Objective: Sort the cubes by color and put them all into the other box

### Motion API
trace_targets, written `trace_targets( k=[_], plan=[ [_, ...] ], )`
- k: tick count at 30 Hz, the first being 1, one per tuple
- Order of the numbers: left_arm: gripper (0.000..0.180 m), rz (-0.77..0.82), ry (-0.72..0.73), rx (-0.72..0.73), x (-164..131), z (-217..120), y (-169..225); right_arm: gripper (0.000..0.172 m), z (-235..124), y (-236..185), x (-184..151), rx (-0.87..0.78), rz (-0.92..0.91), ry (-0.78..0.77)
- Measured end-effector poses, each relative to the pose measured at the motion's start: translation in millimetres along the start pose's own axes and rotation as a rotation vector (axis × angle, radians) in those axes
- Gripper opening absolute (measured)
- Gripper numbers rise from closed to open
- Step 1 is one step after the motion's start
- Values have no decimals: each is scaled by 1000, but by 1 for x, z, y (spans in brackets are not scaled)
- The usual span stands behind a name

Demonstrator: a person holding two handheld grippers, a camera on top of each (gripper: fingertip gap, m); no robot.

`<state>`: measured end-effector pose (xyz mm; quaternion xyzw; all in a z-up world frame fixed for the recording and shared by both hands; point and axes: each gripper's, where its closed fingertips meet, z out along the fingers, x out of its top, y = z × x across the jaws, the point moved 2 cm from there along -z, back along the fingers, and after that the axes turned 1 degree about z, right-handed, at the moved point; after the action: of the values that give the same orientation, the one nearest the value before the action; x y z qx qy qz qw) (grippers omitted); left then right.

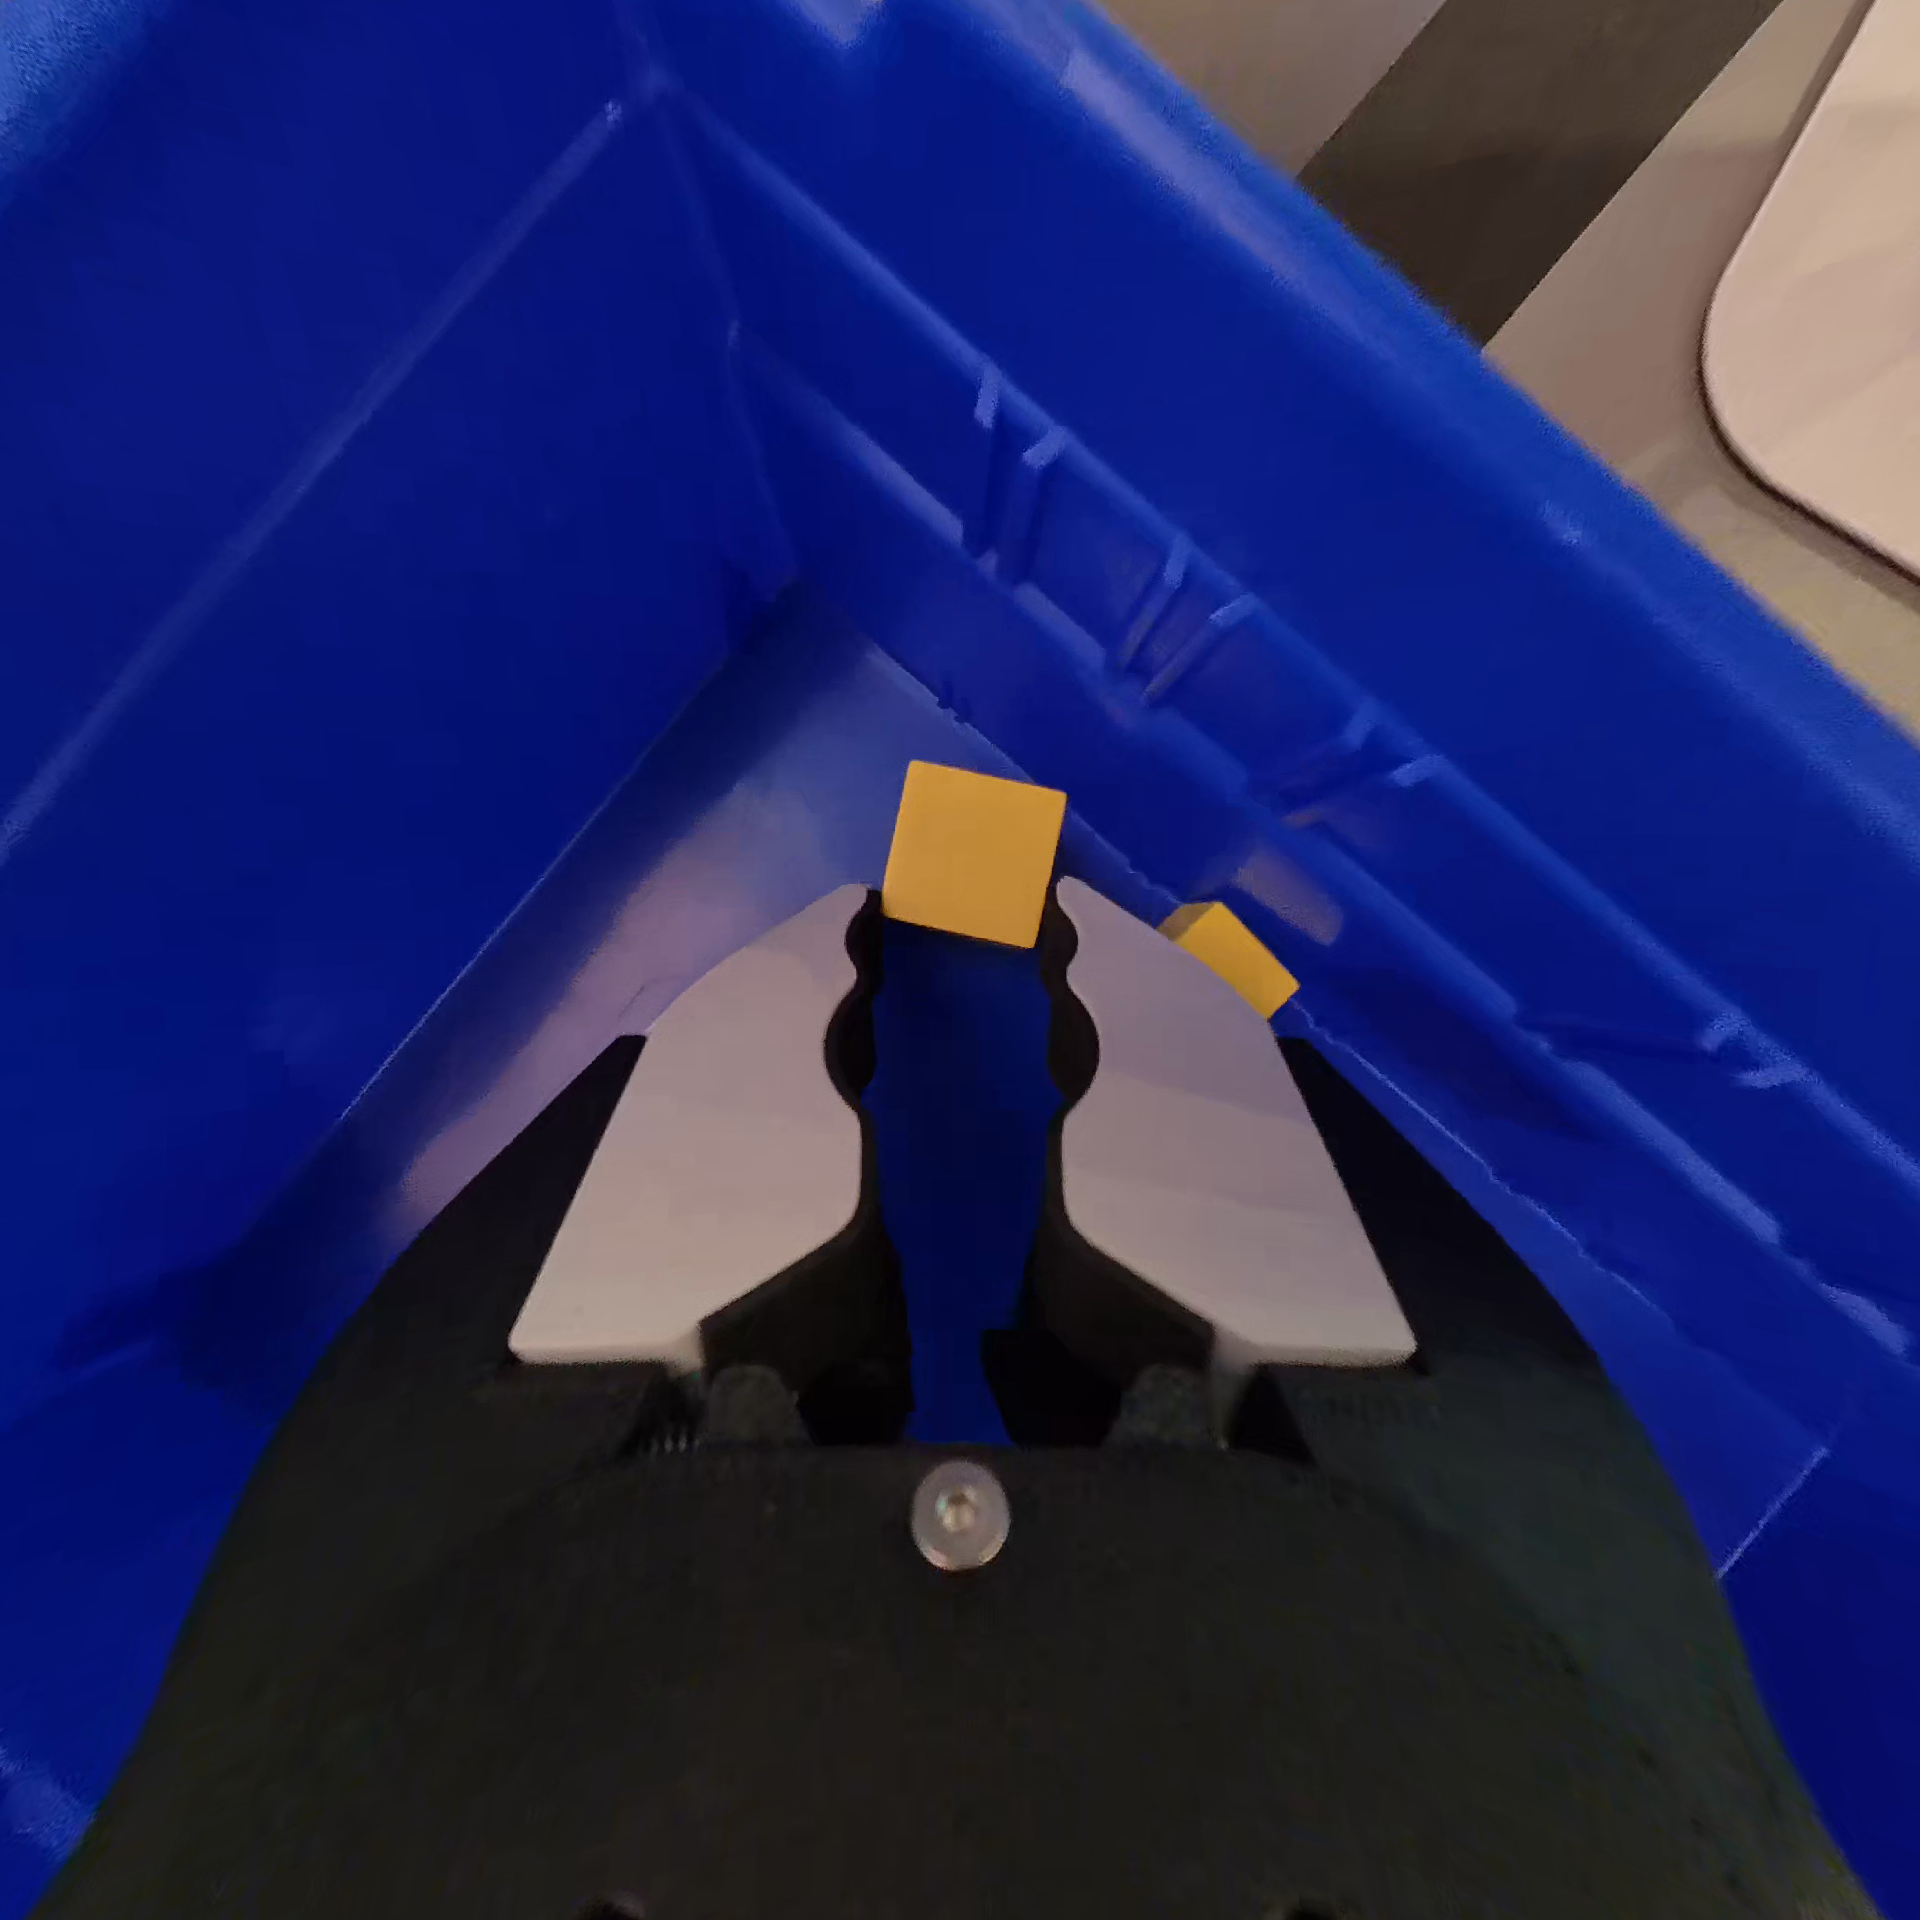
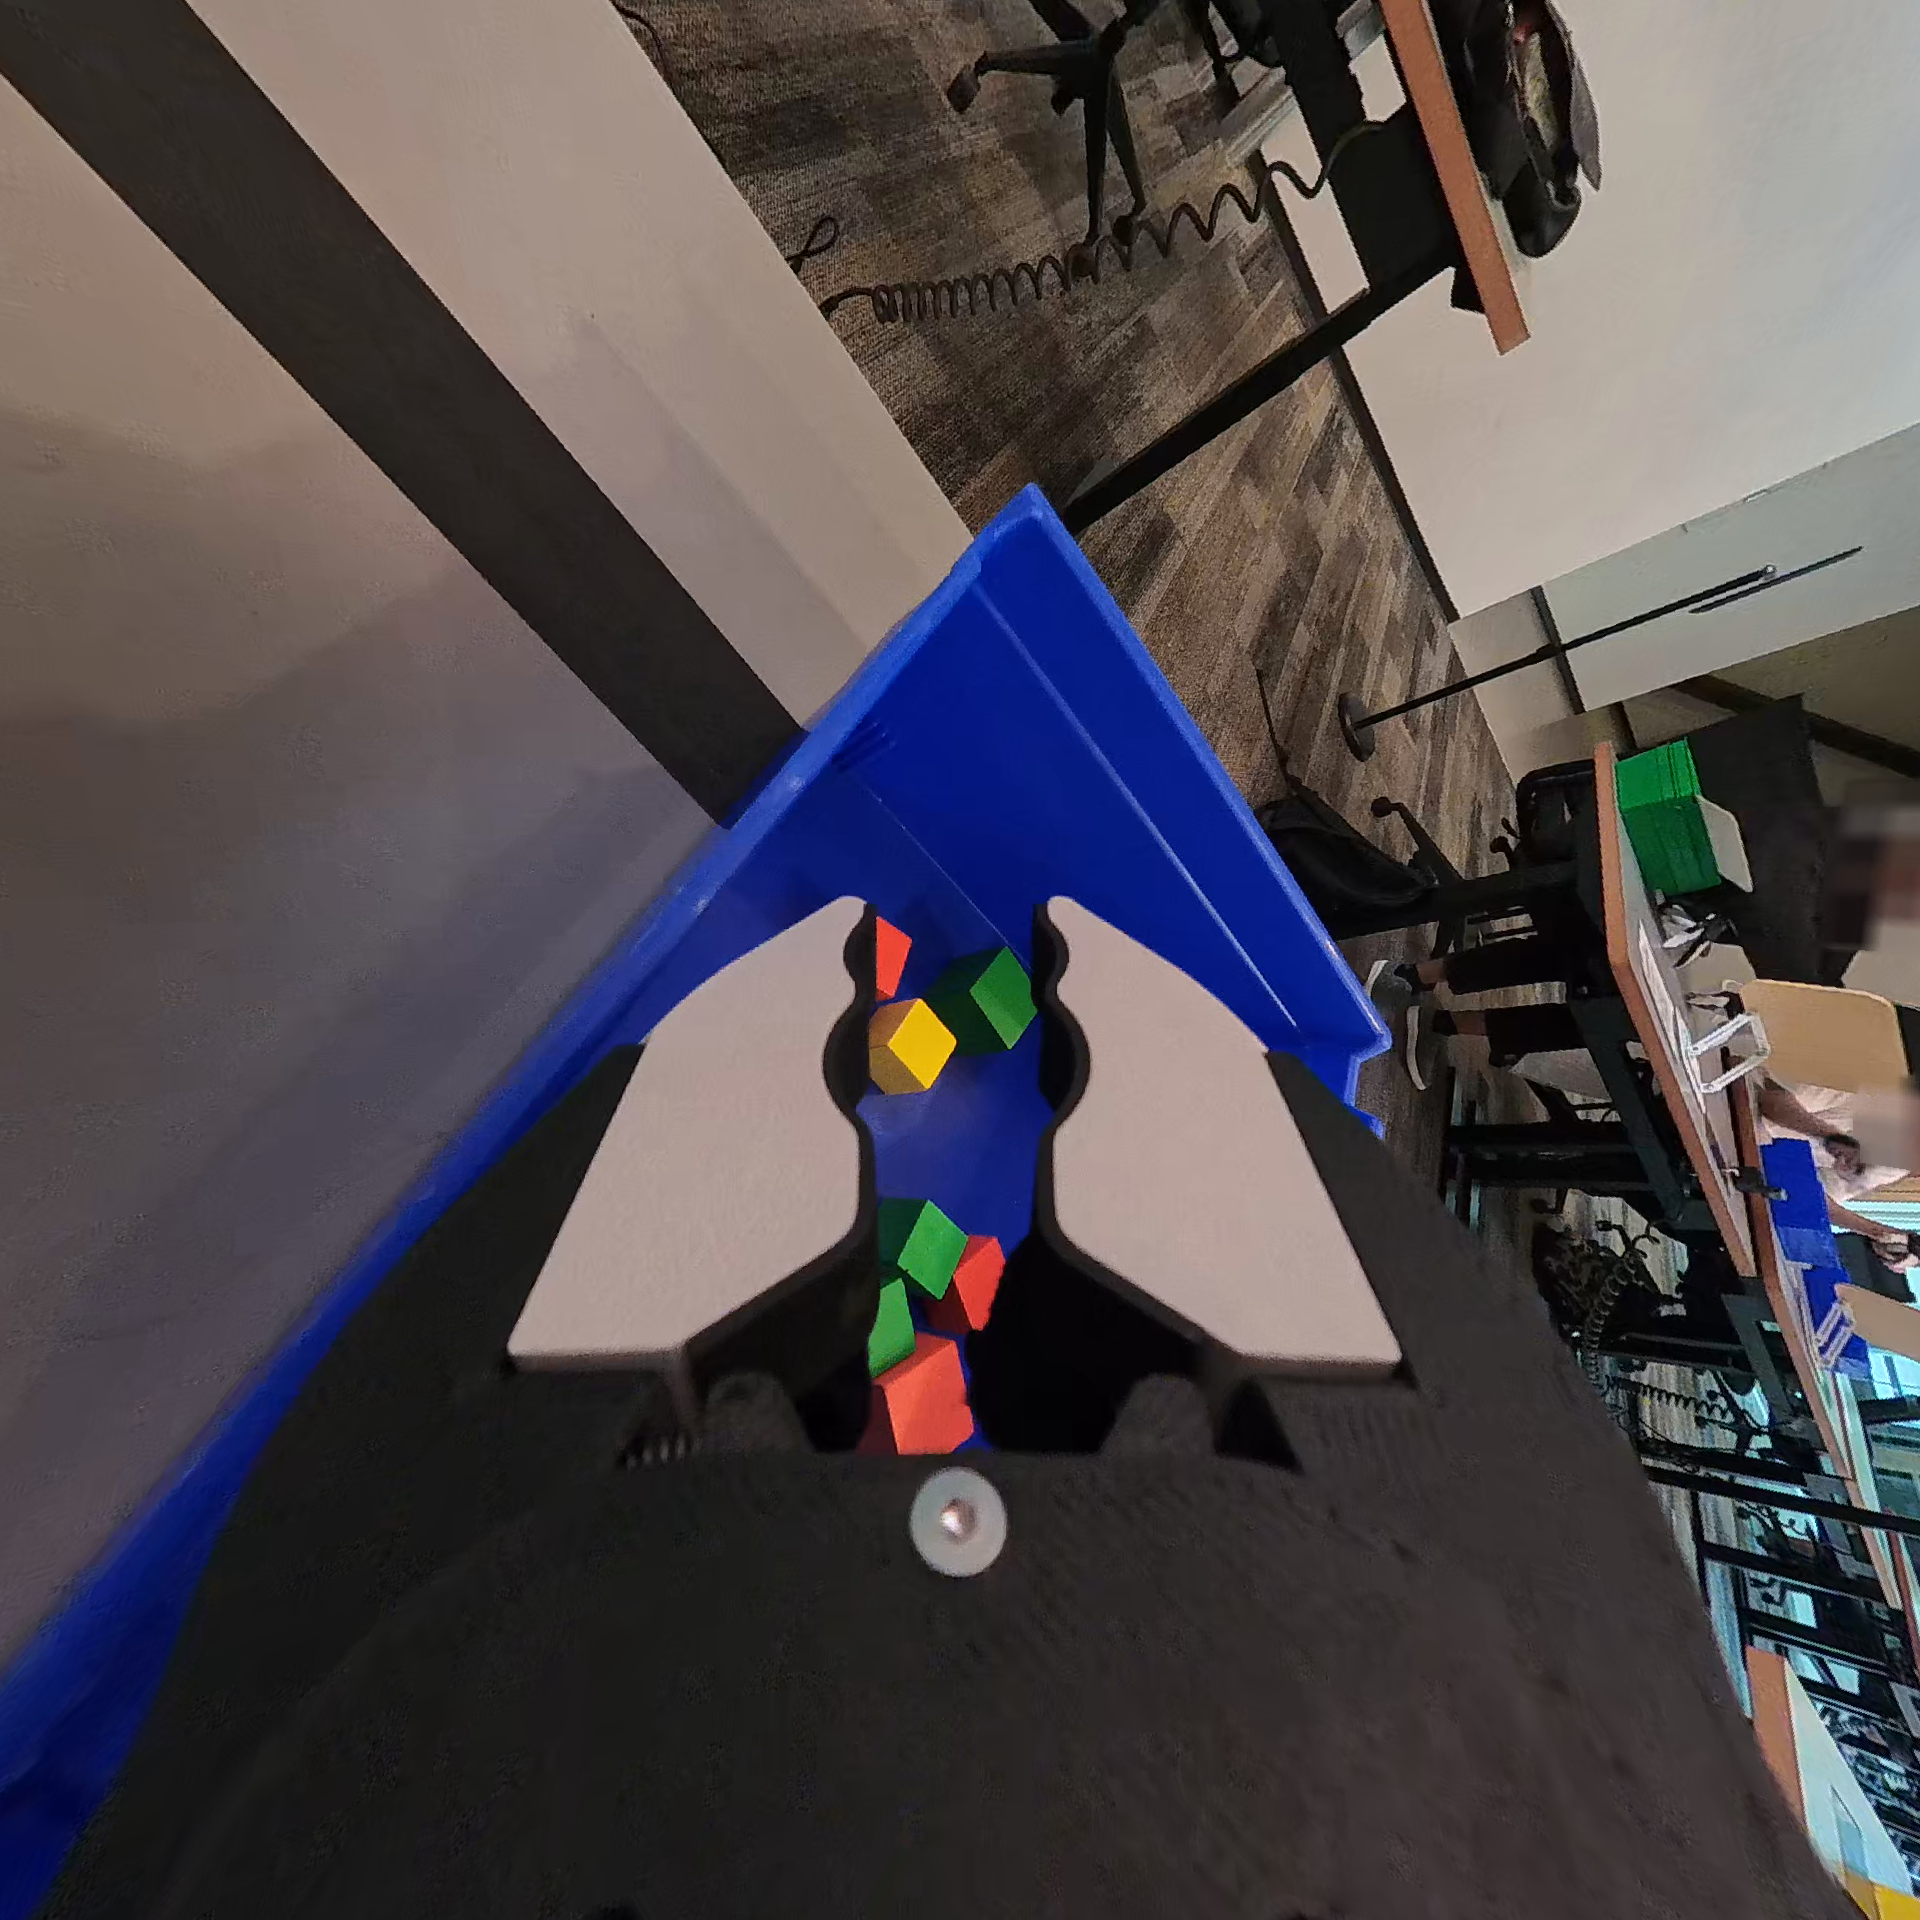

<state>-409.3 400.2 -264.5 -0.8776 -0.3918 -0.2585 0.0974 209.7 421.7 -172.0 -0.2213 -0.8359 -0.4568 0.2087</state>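
We are gripping a yellow cube (image 1: 975, 854) at the tips of our left fingers (image 1: 831, 935), deep in a corner of a blue box (image 1: 416, 623); a second yellow cube (image 1: 1231, 961) is lying just beside, against the wall. Our right fingers (image 2: 810, 987) are hanging apart, holding nothing, above another blue box (image 2: 1091, 748) where green (image 2: 987, 1003), yellow (image 2: 909, 1044) and red cubes (image 2: 925, 1392) are lying mixed on the counter (image 2: 260, 831).

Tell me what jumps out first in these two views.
In the left wrist view, a yellow cube sits at the tips of the left claw, deep in a corner of a blue box. In the right wrist view, red, green and yellow cubes lie jumbled in another blue bin below the right claw.
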Motion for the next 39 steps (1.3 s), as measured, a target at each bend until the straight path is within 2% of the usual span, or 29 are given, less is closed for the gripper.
trace_targets(
  k=[4,7,13,18,24,28,33,39],
  plan=[
    [29,-22,22,39,6,-10,-2,28,-3,1,3,-5,-1,12],
    [28,-60,76,65,9,-30,-1,28,-7,4,8,-21,-5,28],
    [29,-141,305,87,28,-106,21,28,-38,23,39,-104,-16,159],
    [28,-107,549,6,65,-179,83,28,-85,27,88,-165,-53,360],
    [28,50,735,-162,128,-213,186,28,-149,-3,151,-139,-133,650],
    [28,128,842,-366,168,-215,261,29,-184,-36,185,-99,-169,816],
    [28,127,896,-652,197,-183,343,36,-210,-84,214,-74,-230,974],
    [28,39,904,-899,207,-154,382,45,-217,-116,225,-105,-296,1043]
  ],
)
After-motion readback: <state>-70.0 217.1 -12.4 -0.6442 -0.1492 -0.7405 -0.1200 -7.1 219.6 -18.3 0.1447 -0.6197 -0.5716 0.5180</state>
